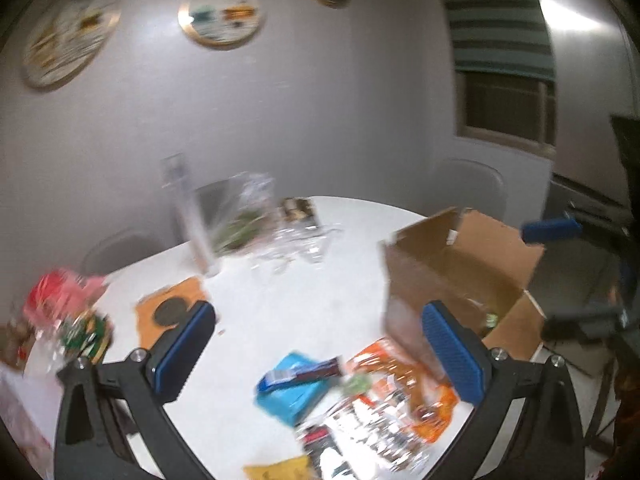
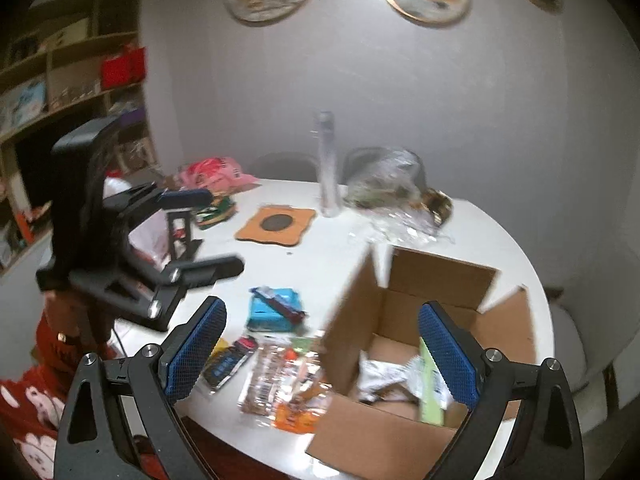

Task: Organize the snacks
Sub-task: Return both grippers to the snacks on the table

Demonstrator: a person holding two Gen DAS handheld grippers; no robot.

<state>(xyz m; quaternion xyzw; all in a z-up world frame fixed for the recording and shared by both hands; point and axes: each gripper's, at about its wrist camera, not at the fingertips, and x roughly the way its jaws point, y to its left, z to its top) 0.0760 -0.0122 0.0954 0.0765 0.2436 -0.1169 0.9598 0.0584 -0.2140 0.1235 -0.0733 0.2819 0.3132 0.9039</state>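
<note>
My open cardboard box (image 2: 404,364) sits at the near right of the white round worktop (image 2: 320,264), flaps up; inside I see a crumpled white wrapper (image 2: 384,372) and a light green packet (image 2: 432,388) leaning on its right wall. Just left of the box lie loose snack packets (image 2: 280,380), with a teal packet (image 2: 272,312) beyond them. My right tongs (image 2: 322,350) stand wide with nothing between them. My left tongs (image 1: 318,346) are wide too, empty, over the snacks. Far off, a clear bag (image 2: 384,184) holds something green.
</note>
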